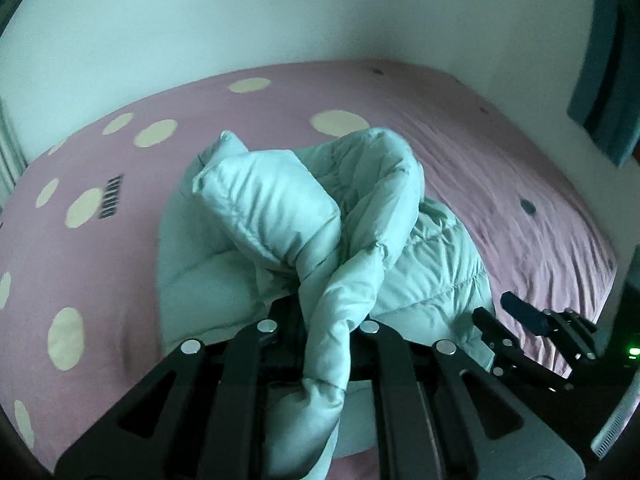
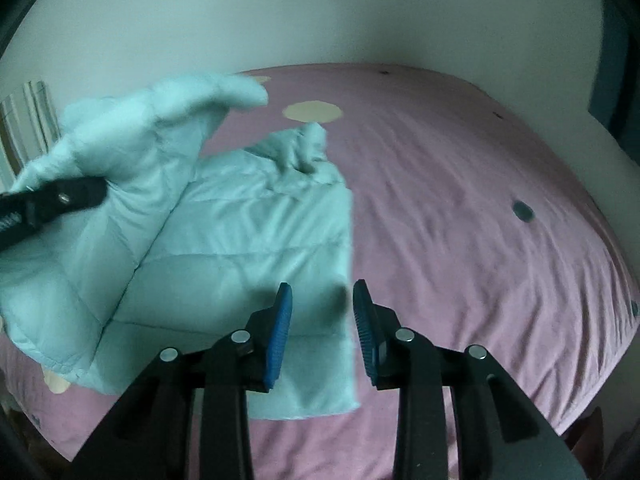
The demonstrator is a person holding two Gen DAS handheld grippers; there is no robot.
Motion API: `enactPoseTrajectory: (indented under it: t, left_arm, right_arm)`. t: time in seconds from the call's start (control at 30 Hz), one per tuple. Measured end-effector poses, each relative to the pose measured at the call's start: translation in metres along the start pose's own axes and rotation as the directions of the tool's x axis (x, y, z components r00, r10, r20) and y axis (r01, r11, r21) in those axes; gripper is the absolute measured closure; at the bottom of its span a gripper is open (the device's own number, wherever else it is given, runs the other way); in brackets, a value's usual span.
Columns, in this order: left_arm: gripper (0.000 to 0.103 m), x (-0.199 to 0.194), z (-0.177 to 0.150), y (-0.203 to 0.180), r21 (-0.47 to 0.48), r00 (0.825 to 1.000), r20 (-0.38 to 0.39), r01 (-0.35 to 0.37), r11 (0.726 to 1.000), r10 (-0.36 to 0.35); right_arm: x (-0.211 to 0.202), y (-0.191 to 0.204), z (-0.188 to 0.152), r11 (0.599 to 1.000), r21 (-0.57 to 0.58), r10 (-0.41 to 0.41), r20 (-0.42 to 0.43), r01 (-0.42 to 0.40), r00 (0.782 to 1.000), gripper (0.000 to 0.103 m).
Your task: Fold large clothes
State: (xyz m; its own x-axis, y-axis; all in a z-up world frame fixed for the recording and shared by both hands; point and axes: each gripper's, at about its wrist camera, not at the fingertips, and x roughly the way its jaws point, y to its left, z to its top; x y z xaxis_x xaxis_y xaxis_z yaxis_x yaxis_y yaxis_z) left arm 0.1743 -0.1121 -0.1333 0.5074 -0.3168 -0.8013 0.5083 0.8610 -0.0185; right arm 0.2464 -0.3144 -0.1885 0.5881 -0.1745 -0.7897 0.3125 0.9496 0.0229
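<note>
left tool [image 1: 320, 344]: clamped on a raised fold of the jacket [image 1: 304, 216] | right tool [image 2: 322, 334]: jaws parted, nothing between them, over the jacket's edge | jacket: pale, quilted, spread on the bed [image 2: 480, 200], lifted part at 10 o'clock in right view | bed: pink dotted sheet

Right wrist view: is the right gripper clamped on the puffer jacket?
No. The right gripper has its blue pads apart with nothing pinched between them, held above the light green puffer jacket on the pink bedsheet.
</note>
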Motion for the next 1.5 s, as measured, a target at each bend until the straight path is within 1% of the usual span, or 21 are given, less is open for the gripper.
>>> enactPoseTrajectory:
  t: [0.17, 0.33, 0.4, 0.53, 0.63, 0.73, 0.77, 0.8, 0.83, 0.87, 0.9, 0.97, 1.13, 1.2, 1.27, 1.37, 1.5]
  left_arm:
    - [0.094, 0.031, -0.004, -0.040, 0.054, 0.999, -0.044, 0.007, 0.998, -0.004]
    - [0.094, 0.051, -0.011, -0.074, 0.095, 0.998, -0.060, -0.002, 0.995, 0.008]
    - [0.094, 0.060, -0.013, -0.080, 0.096, 0.998, -0.064, -0.004, 0.995, 0.010]
    - [0.094, 0.064, -0.019, -0.088, 0.106, 0.998, -0.060, -0.024, 0.994, 0.030]
    - [0.093, 0.057, -0.020, -0.090, 0.118, 0.998, -0.053, -0.039, 0.992, 0.046]
    - [0.086, 0.051, -0.018, -0.097, 0.140, 0.997, -0.053, -0.051, 0.989, 0.059]
    - [0.080, 0.047, -0.018, -0.099, 0.141, 0.997, -0.050, -0.052, 0.989, 0.059]
    - [0.071, 0.045, -0.018, -0.099, 0.145, 0.997, -0.050, -0.050, 0.988, 0.057]
    - [0.067, 0.040, -0.018, -0.101, 0.153, 0.998, -0.046, -0.042, 0.987, 0.049]
    - [0.061, 0.036, -0.018, -0.103, 0.160, 0.998, -0.041, -0.037, 0.986, 0.044]
    - [0.057, 0.032, -0.019, -0.105, 0.168, 0.999, -0.035, -0.034, 0.985, 0.040]
    - [0.054, 0.022, -0.018, -0.110, 0.178, 1.000, -0.019, -0.020, 0.984, 0.024]
    - [0.052, -0.002, -0.017, -0.109, 0.180, 1.000, 0.003, -0.016, 0.983, 0.016]
    - [0.049, -0.015, -0.016, -0.105, 0.177, 0.999, 0.024, -0.027, 0.984, 0.023]
    - [0.046, -0.027, -0.015, -0.099, 0.170, 0.999, 0.043, -0.034, 0.985, 0.027]
    - [0.046, -0.045, -0.015, -0.086, 0.141, 0.998, 0.066, -0.028, 0.990, 0.019]
    - [0.046, -0.058, -0.019, -0.068, 0.113, 0.997, 0.075, -0.030, 0.993, 0.021]
  right_arm:
    - [0.001, -0.034, -0.010, 0.999, 0.039, -0.019, -0.019, 0.020, 1.000, 0.071]
    - [0.004, -0.057, -0.018, 0.998, 0.059, -0.026, -0.044, 0.029, 0.999, 0.071]
    - [0.004, -0.060, -0.022, 0.997, 0.064, -0.029, -0.052, 0.032, 0.998, 0.071]
    - [0.008, -0.067, -0.026, 0.997, 0.075, -0.031, -0.071, 0.036, 0.997, 0.071]
    - [0.013, -0.073, -0.024, 0.996, 0.084, -0.029, -0.082, 0.036, 0.996, 0.071]
    - [0.013, -0.073, -0.021, 0.996, 0.083, -0.032, -0.080, 0.039, 0.996, 0.071]
    - [0.013, -0.073, -0.020, 0.996, 0.082, -0.031, -0.081, 0.038, 0.996, 0.071]
    - [0.015, -0.075, -0.019, 0.996, 0.081, -0.031, -0.080, 0.037, 0.996, 0.070]
    - [0.014, -0.074, -0.019, 0.996, 0.078, -0.033, -0.080, 0.039, 0.996, 0.066]
    - [0.012, -0.073, -0.019, 0.996, 0.077, -0.034, -0.078, 0.041, 0.996, 0.063]
    - [0.011, -0.072, -0.020, 0.996, 0.076, -0.038, -0.073, 0.043, 0.997, 0.058]
    - [0.006, -0.069, -0.019, 0.996, 0.069, -0.046, -0.065, 0.051, 0.997, 0.058]
    - [-0.003, -0.067, -0.017, 0.996, 0.063, -0.059, -0.060, 0.063, 0.996, 0.058]
    - [-0.007, -0.064, -0.016, 0.996, 0.061, -0.064, -0.056, 0.067, 0.996, 0.058]
    - [-0.011, -0.061, -0.013, 0.996, 0.057, -0.068, -0.047, 0.070, 0.997, 0.058]
    - [-0.016, -0.056, -0.011, 0.996, 0.047, -0.073, -0.037, 0.075, 0.997, 0.058]
    - [-0.020, -0.050, -0.009, 0.996, 0.033, -0.080, -0.034, 0.081, 0.996, 0.058]
